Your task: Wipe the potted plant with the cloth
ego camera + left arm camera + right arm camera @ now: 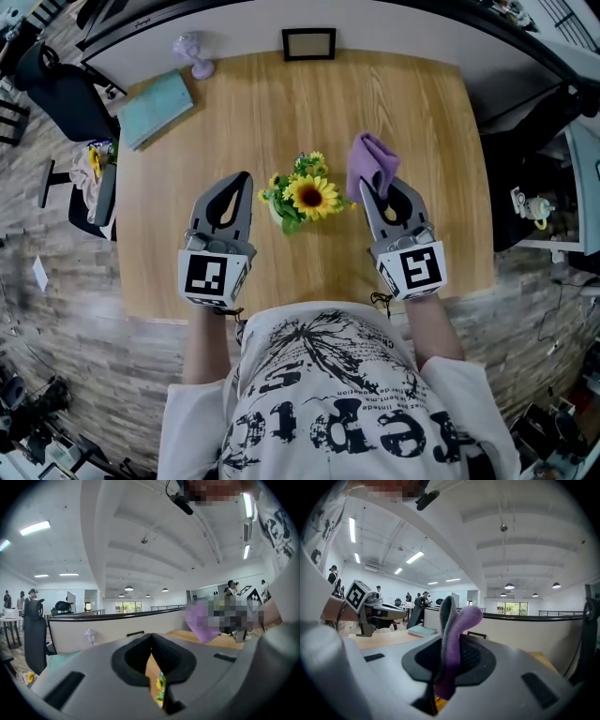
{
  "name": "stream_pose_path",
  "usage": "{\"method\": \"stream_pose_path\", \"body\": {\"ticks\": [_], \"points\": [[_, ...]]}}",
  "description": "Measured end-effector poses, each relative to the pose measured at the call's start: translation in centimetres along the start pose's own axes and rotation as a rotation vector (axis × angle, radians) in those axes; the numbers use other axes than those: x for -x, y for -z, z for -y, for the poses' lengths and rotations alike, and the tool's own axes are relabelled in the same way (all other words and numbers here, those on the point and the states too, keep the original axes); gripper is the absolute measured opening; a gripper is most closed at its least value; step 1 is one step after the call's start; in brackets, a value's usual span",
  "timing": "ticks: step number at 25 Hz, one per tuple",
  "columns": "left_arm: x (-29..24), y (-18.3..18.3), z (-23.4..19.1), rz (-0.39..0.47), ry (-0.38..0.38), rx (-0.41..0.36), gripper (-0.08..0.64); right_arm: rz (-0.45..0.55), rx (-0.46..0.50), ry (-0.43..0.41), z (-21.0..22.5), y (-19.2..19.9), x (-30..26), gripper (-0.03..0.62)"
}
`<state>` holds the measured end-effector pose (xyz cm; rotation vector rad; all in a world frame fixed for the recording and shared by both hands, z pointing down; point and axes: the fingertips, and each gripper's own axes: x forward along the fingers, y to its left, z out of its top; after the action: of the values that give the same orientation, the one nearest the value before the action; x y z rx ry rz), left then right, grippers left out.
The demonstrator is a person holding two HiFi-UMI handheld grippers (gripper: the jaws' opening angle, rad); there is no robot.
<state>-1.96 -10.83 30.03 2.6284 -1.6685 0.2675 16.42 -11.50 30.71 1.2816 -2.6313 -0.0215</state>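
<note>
Little writing could be read. Your shirt (328,394) carried large black lettering across its front, but from the head view it ran upside down and I could not make out the words. The cubes on both grippers bore only black-and-white square markers. The teal book (157,108) at the table's (412,103) far left showed no title that I could read.

The potted plant (305,195), a sunflower among smaller yellow blooms and green leaves, stood on the table between your two grippers. Your left gripper (242,180) had its tip just beside the leaves on that side. Its jaws were pressed together with nothing between them, and in the left gripper view a bit of the plant (160,686) showed through the gap below the pads.

Your right gripper (377,187) was clamped on the purple cloth (371,161). In the right gripper view the folded cloth (452,639) stood up from between the pads and curled past their tips. Seen from the head view, the cloth hung just beside the flowers, on their right. Whether it touched them I could not tell.
</note>
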Motion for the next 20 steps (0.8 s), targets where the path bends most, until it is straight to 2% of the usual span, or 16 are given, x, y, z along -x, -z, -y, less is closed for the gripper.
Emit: {"method": "stream_pose_path", "body": {"ticks": [6,12,20], "points": [[-0.3,0.7,0.1,-0.017,-0.014,0.008,0.005,-0.010,-0.007,0.000,0.6,0.7,-0.1,0.058],[-0.5,0.5,0.0,-0.007,-0.041,0.024,0.003,-0.071,-0.002,0.046,1.8,1.9,-0.3,0.060],[0.2,0.6,-0.1,-0.006,-0.057,0.061,0.005,-0.046,-0.005,0.028,1.9,1.9,-0.6,0.060]]}}
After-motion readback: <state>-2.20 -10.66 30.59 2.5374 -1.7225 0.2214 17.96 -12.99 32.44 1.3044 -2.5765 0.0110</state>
